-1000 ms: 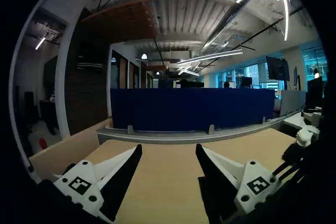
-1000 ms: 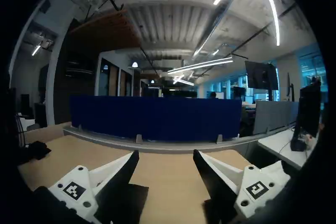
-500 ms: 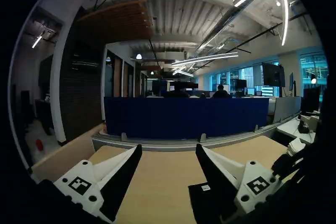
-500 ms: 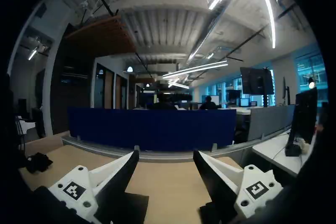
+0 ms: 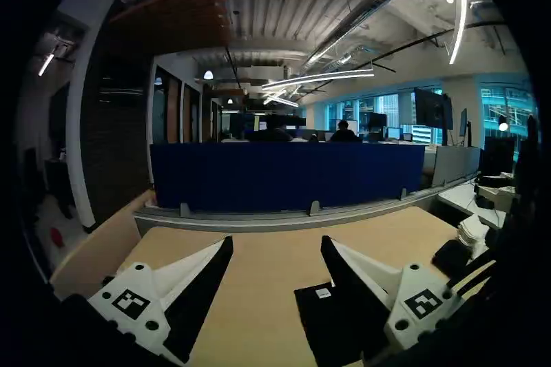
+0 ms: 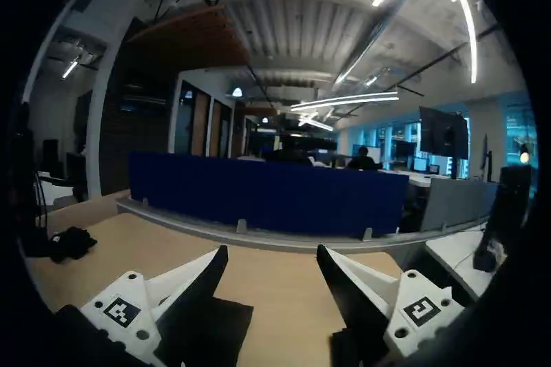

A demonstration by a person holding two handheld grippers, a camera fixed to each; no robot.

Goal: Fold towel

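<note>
A black towel (image 5: 324, 315) with a small white tag lies flat on the light wooden table (image 5: 268, 264), under and just ahead of the right finger in the left gripper view. In the right gripper view the same dark cloth (image 6: 220, 322) shows beneath the left finger, and another dark patch beneath the right finger. My left gripper (image 5: 275, 242) is open above the table with nothing between its fingers. My right gripper (image 6: 271, 250) is also open and holds nothing. Both hover over the towel without touching it.
A blue partition (image 5: 282, 177) runs along the table's far edge, with people seated behind it. A white stack (image 5: 475, 229) and a black item (image 5: 451, 257) sit at the table's right end. A black bundle (image 6: 69, 242) lies at the left. A monitor (image 6: 506, 208) stands on the neighbouring desk.
Both grippers have risen, so people now show over the partition. More of the black towel has come into the left gripper view. Both stay open.
</note>
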